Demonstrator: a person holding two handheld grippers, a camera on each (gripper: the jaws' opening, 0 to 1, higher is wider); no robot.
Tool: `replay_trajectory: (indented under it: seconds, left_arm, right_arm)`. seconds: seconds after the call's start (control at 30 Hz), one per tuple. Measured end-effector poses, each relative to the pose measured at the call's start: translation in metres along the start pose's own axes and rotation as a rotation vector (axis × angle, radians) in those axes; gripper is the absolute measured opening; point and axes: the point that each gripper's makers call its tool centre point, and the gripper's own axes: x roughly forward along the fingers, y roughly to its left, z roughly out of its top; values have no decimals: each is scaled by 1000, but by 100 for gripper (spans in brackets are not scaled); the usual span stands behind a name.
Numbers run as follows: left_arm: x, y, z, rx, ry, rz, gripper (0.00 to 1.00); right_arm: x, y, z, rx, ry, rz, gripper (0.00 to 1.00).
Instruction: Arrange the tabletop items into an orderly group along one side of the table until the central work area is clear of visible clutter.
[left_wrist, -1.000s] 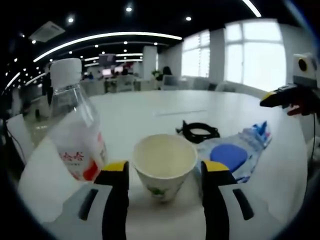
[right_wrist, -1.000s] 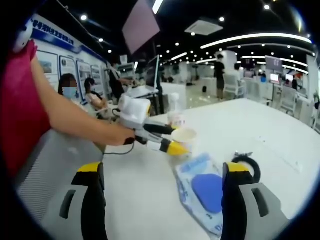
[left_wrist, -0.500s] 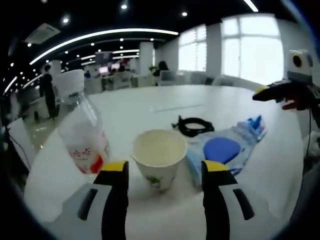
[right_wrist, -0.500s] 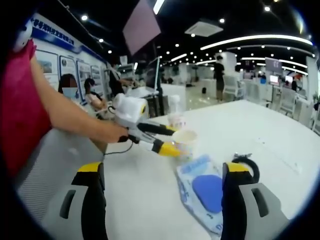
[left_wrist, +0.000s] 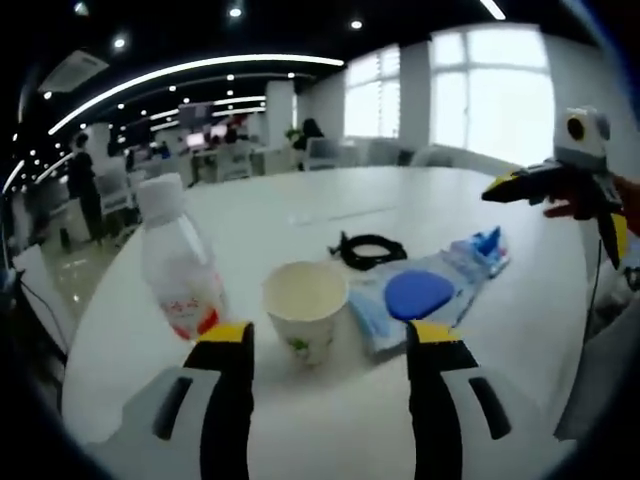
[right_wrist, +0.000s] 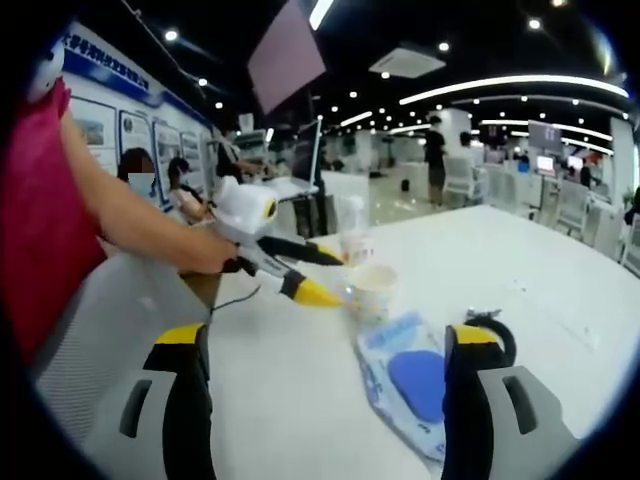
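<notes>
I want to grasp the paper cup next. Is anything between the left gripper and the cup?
Nothing visible. The paper cup stands straight ahead of the open left gripper, with bare table between them.

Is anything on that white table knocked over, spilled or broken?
Nothing stands out. The bottle and paper cup stand upright, with no spill visible. The blue-lidded wipes pack lies flat and the black cable sits coiled beyond it.
</notes>
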Motion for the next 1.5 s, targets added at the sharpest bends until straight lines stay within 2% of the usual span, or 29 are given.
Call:
replay_trajectory:
  seconds: [0.2, 0.43, 0.63, 0.77, 1.2, 1.33, 1.5]
  left_arm:
    - [-13, -19, 17, 28, -30, -49, 58]
    - [-23, -54, 48, 104, -91, -140, 57]
    - [-21, -80, 69, 126, -124, -209, 58]
    - [-14, -92, 78, 147, -125, -245, 57]
    - [24, -103, 87, 185, -98, -285, 56]
    - [40, -99, 90, 201, -76, -287, 57]
    - [61, -88, 97, 179, -60, -268, 56]
  right_arm:
    - [-5, 2, 2, 0, -2, -14, 96]
    - [-14, 2, 2, 2, -3, -43, 96]
    - [-26, -2, 1, 8, -8, -77, 96]
    - [-36, -8, 1, 8, -6, -104, 95]
    - [-57, -41, 4, 13, -8, -196, 91]
    - [-59, -57, 6, 30, -14, -226, 91]
    - [-57, -86, 4, 53, -5, -273, 90]
